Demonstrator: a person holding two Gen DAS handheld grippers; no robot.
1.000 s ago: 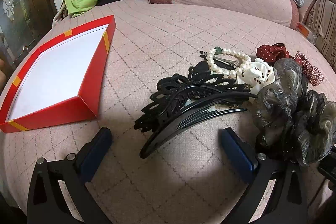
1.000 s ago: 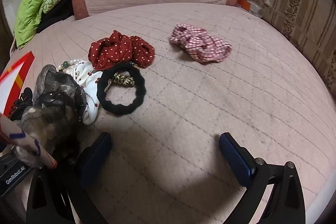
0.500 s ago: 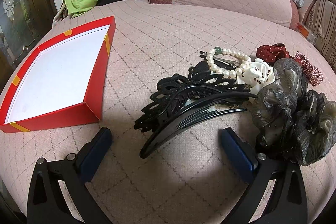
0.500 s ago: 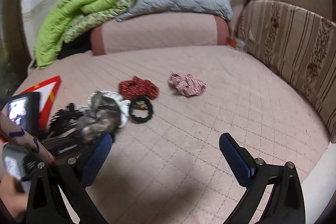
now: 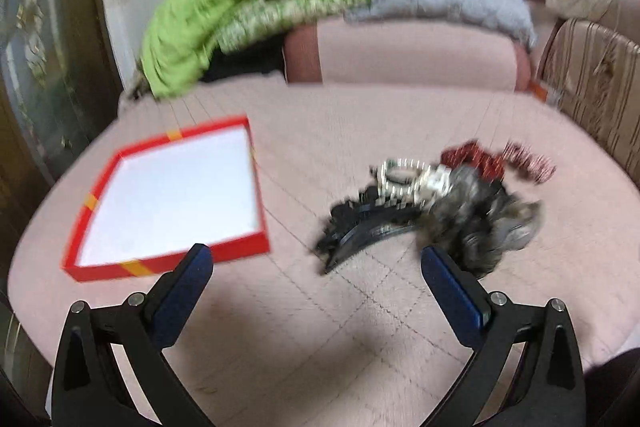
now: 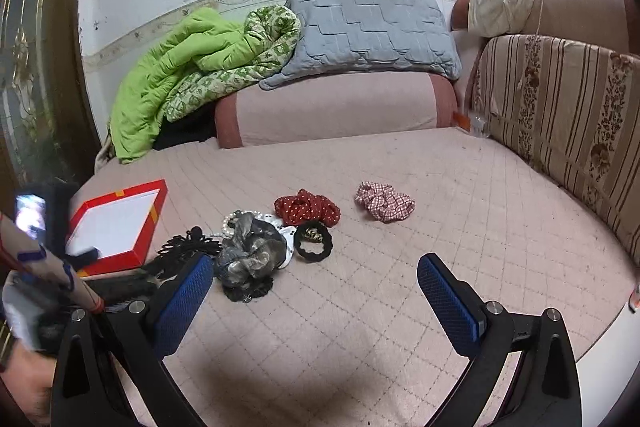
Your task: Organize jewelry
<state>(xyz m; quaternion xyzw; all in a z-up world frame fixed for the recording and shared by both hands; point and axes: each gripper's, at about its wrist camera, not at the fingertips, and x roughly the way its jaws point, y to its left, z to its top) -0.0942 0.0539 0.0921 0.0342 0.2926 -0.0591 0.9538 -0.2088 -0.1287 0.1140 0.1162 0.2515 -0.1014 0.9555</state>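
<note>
Both tongs hang above the pink quilted bed [image 6: 400, 307] with nothing between their blue pads. The left tongs [image 5: 316, 267] are spread wide, holding and touching nothing; the bare quilt shows between the pads. The right tongs [image 6: 314, 275] are spread just as wide and are likewise empty, clear of the bedding and of the accessories.

The jewelry lies in a loose pile on the bed, left of centre in the right wrist view. A grey gauzy scrunchie [image 6: 250, 253] sits nearest, just beyond the left pad of the right tongs. Against its left side lie black hair claws [image 6: 188, 247], and a pearl bracelet [image 6: 230, 221] peeks out at the far edge. A black hair tie [image 6: 314, 245] lies touching the pile on the right, with a red dotted scrunchie [image 6: 308, 207] just beyond it. A pink checked scrunchie [image 6: 384, 205] lies apart, further right.

A shallow red box [image 5: 172, 199] with a white floor lies open to the left of the pile, apart from it. The left wrist view is blurred, so the pile's small pieces cannot be told apart there.
</note>
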